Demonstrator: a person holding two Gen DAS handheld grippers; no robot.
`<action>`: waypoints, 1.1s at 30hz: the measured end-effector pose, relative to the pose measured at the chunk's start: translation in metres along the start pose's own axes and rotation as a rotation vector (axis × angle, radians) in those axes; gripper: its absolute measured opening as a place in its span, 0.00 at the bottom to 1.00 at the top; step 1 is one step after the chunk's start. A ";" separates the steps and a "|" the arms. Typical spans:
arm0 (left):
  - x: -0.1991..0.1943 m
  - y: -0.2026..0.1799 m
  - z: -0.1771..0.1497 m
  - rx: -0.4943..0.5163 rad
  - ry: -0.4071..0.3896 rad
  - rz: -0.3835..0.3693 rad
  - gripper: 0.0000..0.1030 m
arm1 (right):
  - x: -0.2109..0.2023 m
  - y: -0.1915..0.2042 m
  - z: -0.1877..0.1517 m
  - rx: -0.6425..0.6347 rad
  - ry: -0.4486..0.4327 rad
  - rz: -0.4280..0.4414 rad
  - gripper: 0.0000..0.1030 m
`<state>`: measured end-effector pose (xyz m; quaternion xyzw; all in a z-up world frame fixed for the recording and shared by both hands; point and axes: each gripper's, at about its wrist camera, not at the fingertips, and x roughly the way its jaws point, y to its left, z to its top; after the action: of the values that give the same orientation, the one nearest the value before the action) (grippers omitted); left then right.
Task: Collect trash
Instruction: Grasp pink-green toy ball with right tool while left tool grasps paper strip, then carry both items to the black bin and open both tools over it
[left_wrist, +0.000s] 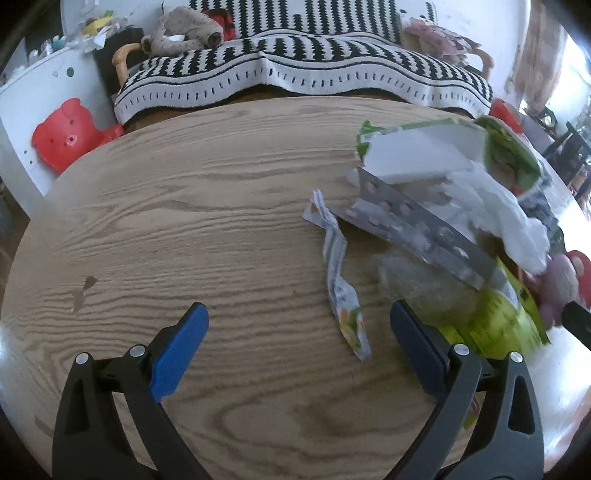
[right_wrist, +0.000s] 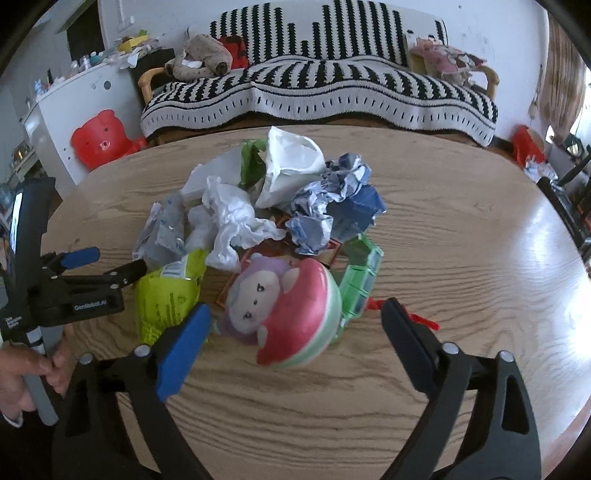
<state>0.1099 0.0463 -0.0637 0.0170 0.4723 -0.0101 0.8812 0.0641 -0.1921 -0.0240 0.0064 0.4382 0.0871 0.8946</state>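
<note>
A heap of trash lies on the round wooden table (right_wrist: 443, 258): crumpled white tissue (right_wrist: 232, 221), blue-white crumpled paper (right_wrist: 332, 210), a white bag (right_wrist: 291, 166), a lime-green packet (right_wrist: 166, 295) and a silver blister strip (left_wrist: 417, 229). A twisted wrapper (left_wrist: 341, 273) lies apart, between my left gripper's fingers. My left gripper (left_wrist: 299, 332) is open and empty above the table; it also shows in the right wrist view (right_wrist: 99, 266). My right gripper (right_wrist: 295, 325) is open and empty, just in front of a round plush toy (right_wrist: 284, 310).
A green plastic toy (right_wrist: 360, 273) and a red string (right_wrist: 424, 319) lie beside the plush. A striped couch (right_wrist: 317, 92) stands behind the table. A white cabinet (right_wrist: 74, 107) with a red bear shape (right_wrist: 99, 136) stands at left.
</note>
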 end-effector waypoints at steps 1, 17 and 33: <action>0.003 0.000 0.001 0.000 0.001 0.013 0.88 | 0.002 -0.001 0.001 0.007 0.007 0.003 0.72; -0.029 -0.002 0.006 0.008 -0.036 -0.031 0.13 | -0.047 -0.005 -0.003 0.061 -0.089 0.093 0.51; -0.100 -0.088 -0.005 0.125 -0.158 -0.160 0.13 | -0.115 -0.093 -0.043 0.200 -0.148 -0.003 0.51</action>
<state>0.0476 -0.0417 0.0153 0.0335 0.3996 -0.1113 0.9093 -0.0253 -0.3049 0.0315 0.1012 0.3775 0.0407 0.9196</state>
